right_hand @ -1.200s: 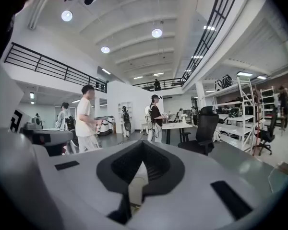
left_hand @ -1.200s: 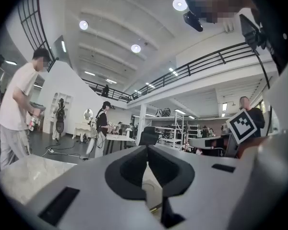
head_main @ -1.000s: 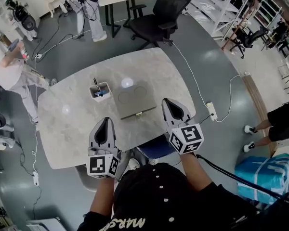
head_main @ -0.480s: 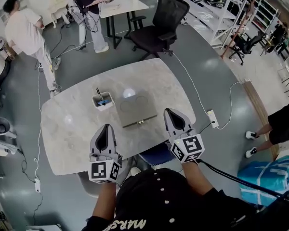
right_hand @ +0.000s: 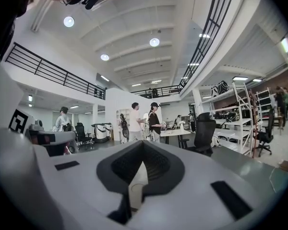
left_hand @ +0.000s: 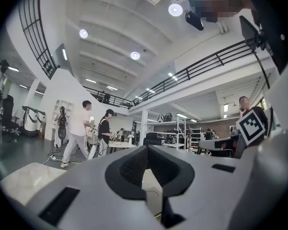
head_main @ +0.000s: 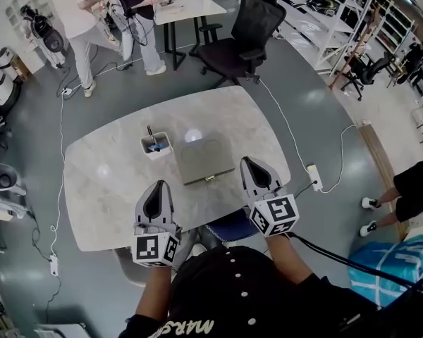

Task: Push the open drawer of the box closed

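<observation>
Two handheld grippers hover side by side over the near edge of a pale, marble-patterned table (head_main: 106,189), seen from above by the person holding them. Each carries a cube with square markers at its rear.

The left gripper (head_main: 158,184) points away from the person across the table. In the left gripper view (left_hand: 145,147), its jaws are closed with their tips touching and grip nothing. The right gripper (head_main: 248,161) points the same way. In the right gripper view (right_hand: 143,143), its jaws also meet at the tips and grip nothing.

The box (head_main: 203,158) is flat and grey with two faint circles on its lid. It lies near the middle of the table, ahead of the grippers and between their lines of aim, clear of both. A narrow front strip with a small metal handle (head_main: 209,179) faces the person. How far the drawer stands out cannot be told from here.

Just left of the box stands a white pen cup (head_main: 156,146) with a dark pen upright in it.

Beyond the far side of the table is a black office chair (head_main: 243,30). Two people (head_main: 137,9) stand farther back near a white desk. On the grey floor to the right lies a white power strip (head_main: 314,177) on its cable.
</observation>
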A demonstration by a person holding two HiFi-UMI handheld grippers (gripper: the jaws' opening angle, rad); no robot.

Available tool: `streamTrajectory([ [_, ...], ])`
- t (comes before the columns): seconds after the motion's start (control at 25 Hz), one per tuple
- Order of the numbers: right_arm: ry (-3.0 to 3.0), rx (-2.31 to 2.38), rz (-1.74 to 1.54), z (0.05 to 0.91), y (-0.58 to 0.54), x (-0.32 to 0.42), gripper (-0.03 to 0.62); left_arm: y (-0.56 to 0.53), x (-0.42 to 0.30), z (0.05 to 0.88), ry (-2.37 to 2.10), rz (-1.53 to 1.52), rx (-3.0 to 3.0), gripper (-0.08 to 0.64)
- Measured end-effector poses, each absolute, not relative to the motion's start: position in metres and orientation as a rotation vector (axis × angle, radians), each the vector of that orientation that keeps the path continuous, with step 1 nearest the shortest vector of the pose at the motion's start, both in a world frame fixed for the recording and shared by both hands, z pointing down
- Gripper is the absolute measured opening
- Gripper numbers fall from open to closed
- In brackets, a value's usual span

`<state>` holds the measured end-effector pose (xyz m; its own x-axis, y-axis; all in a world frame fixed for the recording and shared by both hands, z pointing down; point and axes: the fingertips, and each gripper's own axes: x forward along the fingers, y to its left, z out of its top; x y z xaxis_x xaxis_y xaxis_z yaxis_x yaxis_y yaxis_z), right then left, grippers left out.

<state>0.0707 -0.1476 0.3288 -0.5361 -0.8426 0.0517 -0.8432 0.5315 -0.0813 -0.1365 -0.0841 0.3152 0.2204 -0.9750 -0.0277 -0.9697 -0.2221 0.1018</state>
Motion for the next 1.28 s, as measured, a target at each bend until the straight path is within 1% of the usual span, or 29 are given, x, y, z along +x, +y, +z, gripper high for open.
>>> streamTrajectory([
  [1.28,-2.791,1.449,0.112,0.318,-0.151,0.056,-0.003,-0.091,-0.136,0.316,-1.920,-0.143,2.408,0.020],
])
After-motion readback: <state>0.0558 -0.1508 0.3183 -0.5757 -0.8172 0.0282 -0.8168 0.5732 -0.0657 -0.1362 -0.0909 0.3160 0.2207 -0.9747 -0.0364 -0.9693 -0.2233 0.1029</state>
